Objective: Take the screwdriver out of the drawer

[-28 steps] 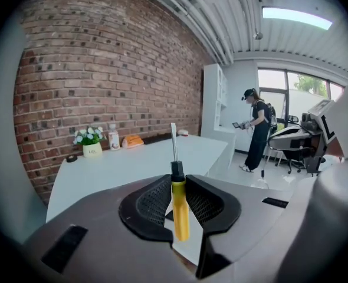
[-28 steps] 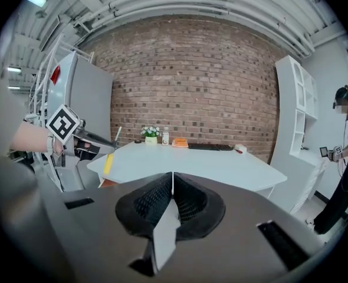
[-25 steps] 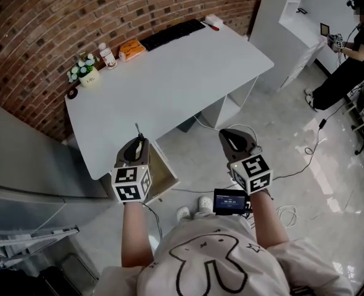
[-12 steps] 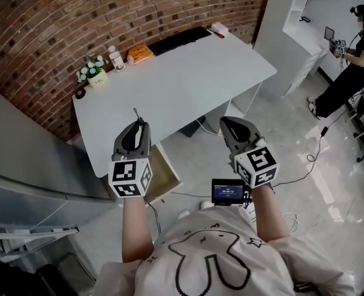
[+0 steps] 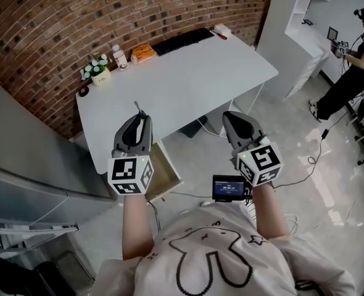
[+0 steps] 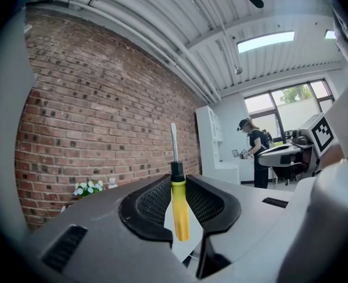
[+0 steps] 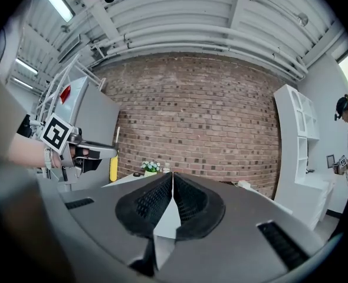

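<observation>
My left gripper (image 5: 139, 118) is shut on the screwdriver (image 6: 179, 208), held by its yellow handle. Its black collar and metal shaft (image 6: 173, 143) stick straight up out of the jaws. In the head view the shaft tip (image 5: 137, 107) shows above the desk's front edge. My left gripper (image 6: 178, 184) sits above the open wooden drawer (image 5: 163, 175) under the desk. My right gripper (image 5: 232, 118) hangs level beside it, shut with nothing between its pads. The right gripper view shows my right gripper (image 7: 173, 184) and, at far left, the yellow handle (image 7: 113, 168).
A white desk (image 5: 188, 79) carries a keyboard (image 5: 183, 41), an orange box (image 5: 144, 53), a bottle (image 5: 117, 57) and a flower pot (image 5: 99, 74) along the brick wall. A grey cabinet (image 5: 28, 159) stands left. A person (image 5: 348, 73) stands far right by white shelves; cables lie on the floor.
Both grippers have risen and come up level in front of the desk. The screwdriver stays clamped in the left gripper, now higher above the drawer.
</observation>
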`<state>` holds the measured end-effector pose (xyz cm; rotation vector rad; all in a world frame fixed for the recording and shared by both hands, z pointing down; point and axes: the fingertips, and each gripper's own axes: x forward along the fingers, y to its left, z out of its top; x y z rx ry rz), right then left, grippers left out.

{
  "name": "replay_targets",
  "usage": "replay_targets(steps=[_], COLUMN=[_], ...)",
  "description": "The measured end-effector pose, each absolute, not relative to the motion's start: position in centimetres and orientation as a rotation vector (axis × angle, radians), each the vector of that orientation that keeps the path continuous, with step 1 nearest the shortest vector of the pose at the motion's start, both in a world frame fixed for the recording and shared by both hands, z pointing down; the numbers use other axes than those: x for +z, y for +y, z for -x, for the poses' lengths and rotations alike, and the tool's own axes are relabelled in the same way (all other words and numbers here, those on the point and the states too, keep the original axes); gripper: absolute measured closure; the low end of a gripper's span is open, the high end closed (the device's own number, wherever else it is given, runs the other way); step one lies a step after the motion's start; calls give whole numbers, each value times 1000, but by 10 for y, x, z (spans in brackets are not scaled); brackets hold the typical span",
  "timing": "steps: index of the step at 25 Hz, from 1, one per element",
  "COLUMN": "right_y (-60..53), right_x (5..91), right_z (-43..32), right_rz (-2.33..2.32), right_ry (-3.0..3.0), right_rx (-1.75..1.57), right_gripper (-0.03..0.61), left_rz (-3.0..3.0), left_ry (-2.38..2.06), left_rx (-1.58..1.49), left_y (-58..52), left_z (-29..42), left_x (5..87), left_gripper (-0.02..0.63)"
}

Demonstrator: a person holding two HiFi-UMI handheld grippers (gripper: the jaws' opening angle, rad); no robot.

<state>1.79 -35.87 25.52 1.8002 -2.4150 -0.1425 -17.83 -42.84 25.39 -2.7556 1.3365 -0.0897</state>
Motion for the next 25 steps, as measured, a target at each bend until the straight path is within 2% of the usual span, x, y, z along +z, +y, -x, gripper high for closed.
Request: replay_targets(steps=[25], right_y=[-334], right_x=[247], right_z=[-7], right_rz=[-1827], right_ry=[-2416], right_rx=[-182], right_gripper=[557], left_rz=[2730], left_ry=[1326], left_rx=[-31], left_y=[-407], left_z=[192], left_x=[243], left_gripper=[529])
